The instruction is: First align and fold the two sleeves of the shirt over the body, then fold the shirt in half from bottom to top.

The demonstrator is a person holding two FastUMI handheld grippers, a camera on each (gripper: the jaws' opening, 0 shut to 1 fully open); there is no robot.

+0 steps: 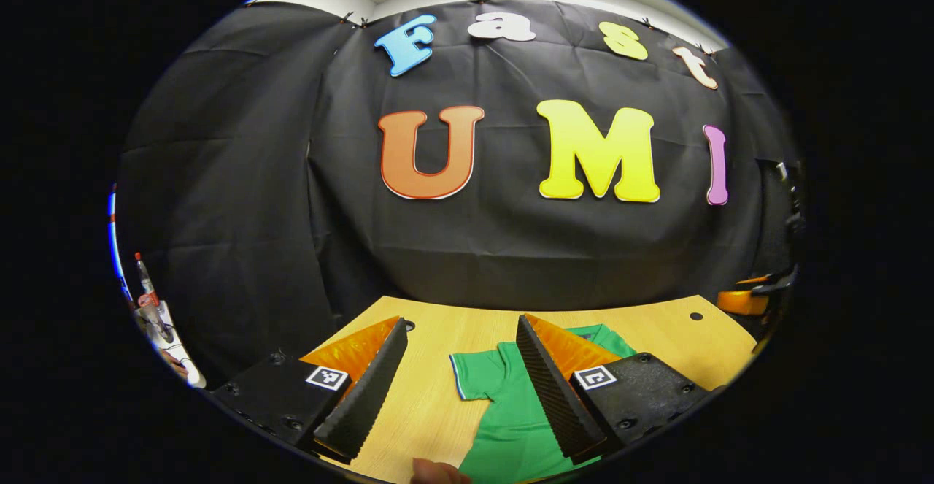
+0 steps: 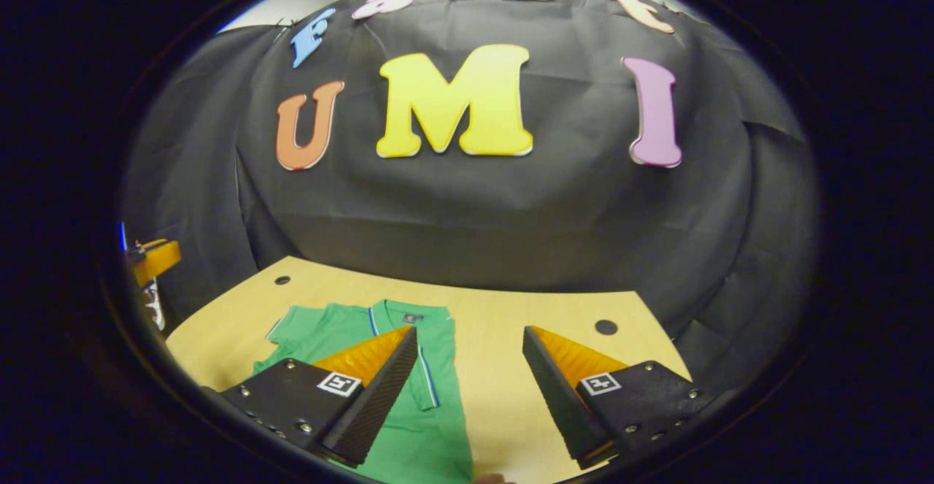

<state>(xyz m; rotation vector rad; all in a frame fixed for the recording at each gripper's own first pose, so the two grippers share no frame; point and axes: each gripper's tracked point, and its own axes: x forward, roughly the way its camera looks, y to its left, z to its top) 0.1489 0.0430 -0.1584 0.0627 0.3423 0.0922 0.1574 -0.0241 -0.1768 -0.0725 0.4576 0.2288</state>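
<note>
Left gripper view: left tongs [image 1: 461, 389] released, fingers spread wide apart, nothing between them but bare wood and cloth. Green shirt [image 1: 511, 425] flat on the wooden surface [image 1: 438, 323], at 5 o'clock of the view. One short sleeve [image 1: 478, 374] with pale edge trim spread out toward 9 o'clock from the body, lying in the gap between the fingers. Right-hand finger [image 1: 551, 389] of this pair over the shirt; touching or hovering cannot be told. Left-hand finger over bare wood. Small dark hole [image 1: 695, 317] in the surface near its far edge, at 3 o'clock. Fingertip of a person [image 1: 434, 473] at 6 o'clock, at the lower rim. Orange object [image 1: 740, 298] beyond the surface edge at 3 o'clock, too blurred to identify.

Right gripper view: right tongs [image 2: 471, 389] likewise released, fingers wide apart, holding nothing. Shirt [image 2: 343, 331] at 7 o'clock, collar [image 2: 408, 316] toward the far side of the surface [image 2: 511, 309], sleeves unfolded, other sleeve [image 2: 427, 385] running down beside the left-hand finger [image 2: 379, 389]. That finger over the shirt, contact not discernible. Right-hand finger over bare wood, apart from the cloth. Dark holes in the surface at 10 o'clock [image 2: 282, 279] and 3 o'clock [image 2: 606, 327]
</note>
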